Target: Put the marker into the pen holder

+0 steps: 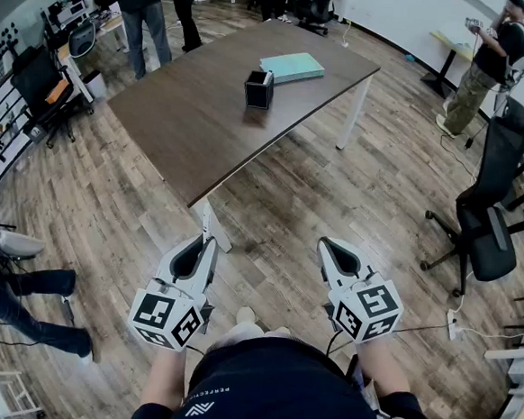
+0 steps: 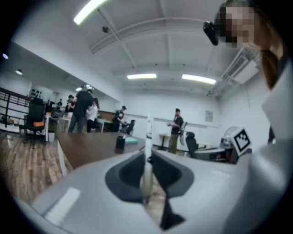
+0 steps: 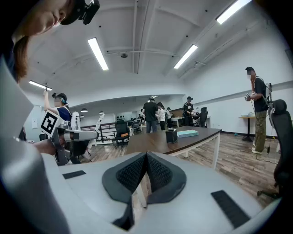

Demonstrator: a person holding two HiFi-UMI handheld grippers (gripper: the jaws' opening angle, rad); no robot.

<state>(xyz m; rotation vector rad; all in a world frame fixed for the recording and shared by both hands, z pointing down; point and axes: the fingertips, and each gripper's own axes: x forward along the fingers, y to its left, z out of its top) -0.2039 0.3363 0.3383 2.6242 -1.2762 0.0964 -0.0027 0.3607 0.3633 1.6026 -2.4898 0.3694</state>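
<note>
The white marker stands clamped between the jaws of your left gripper, its tip poking out past them. Your right gripper is held near it on the right, jaws pressed together on nothing. Both hang over the wooden floor, on the near side of the dark table. The black pen holder sits towards the table's far end, just beside a teal book.
</note>
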